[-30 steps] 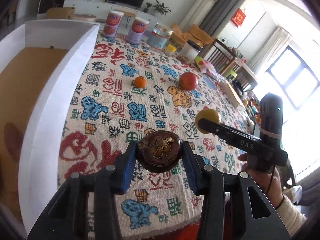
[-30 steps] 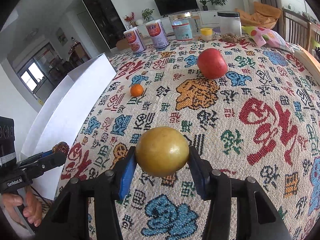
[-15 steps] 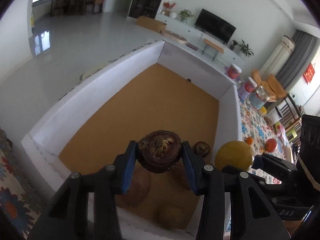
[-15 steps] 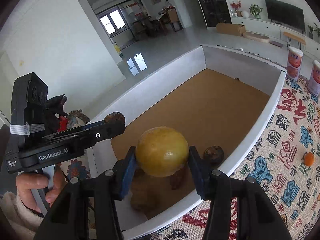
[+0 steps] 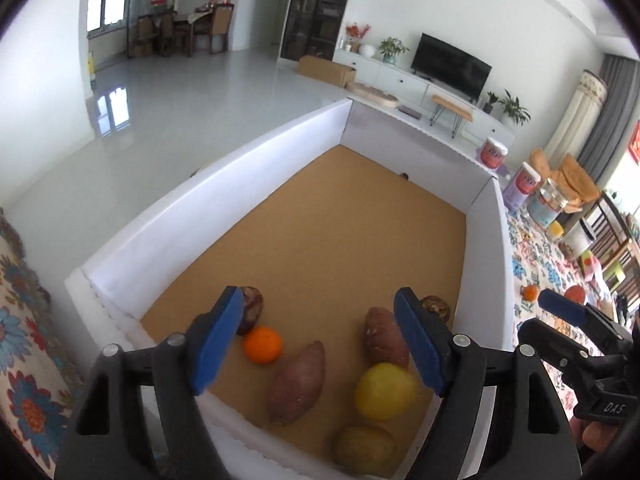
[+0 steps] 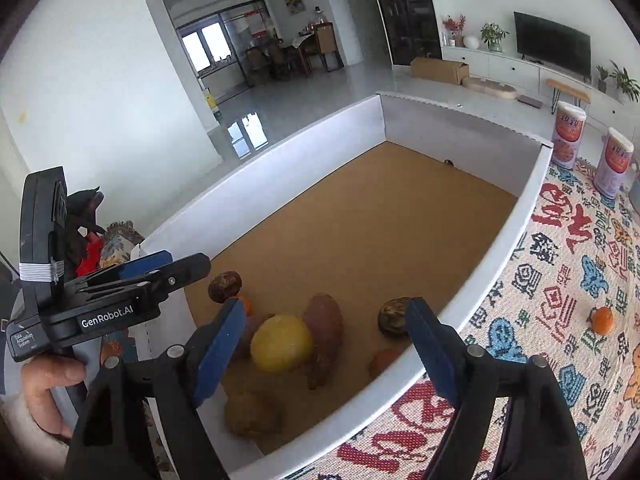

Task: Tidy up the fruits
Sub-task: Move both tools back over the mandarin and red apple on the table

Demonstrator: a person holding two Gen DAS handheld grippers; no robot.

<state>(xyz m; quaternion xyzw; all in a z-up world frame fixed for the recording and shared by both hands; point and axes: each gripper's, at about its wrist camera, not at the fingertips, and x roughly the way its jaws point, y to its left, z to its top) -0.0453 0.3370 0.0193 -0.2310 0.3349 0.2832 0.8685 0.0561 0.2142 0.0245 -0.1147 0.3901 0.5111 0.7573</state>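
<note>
A white-walled box (image 5: 224, 184) with a brown floor holds the fruit at its near end. My left gripper (image 5: 320, 344) is open and empty above it. Below lie the yellow fruit (image 5: 384, 391), an orange (image 5: 263, 344), two sweet potatoes (image 5: 298, 382), a dark brown fruit (image 5: 250, 312) and another dark one (image 5: 436, 307). My right gripper (image 6: 326, 350) is open and empty over the same end, with the yellow fruit (image 6: 282, 343) under it. A small orange (image 6: 602, 319) lies on the patterned cloth (image 6: 560, 304), and a red fruit (image 5: 576, 293) further right.
Two pink cans (image 6: 590, 148) stand on the cloth beyond the box's far corner, with more jars (image 5: 550, 204) behind them. The far half of the box floor (image 6: 380, 216) is bare. The left hand-held gripper body (image 6: 108, 300) shows at left.
Both grippers have opened. The dark brown fruit and the yellow fruit have left the jaws and lie in the box. Both grippers moved from the cloth to over the box.
</note>
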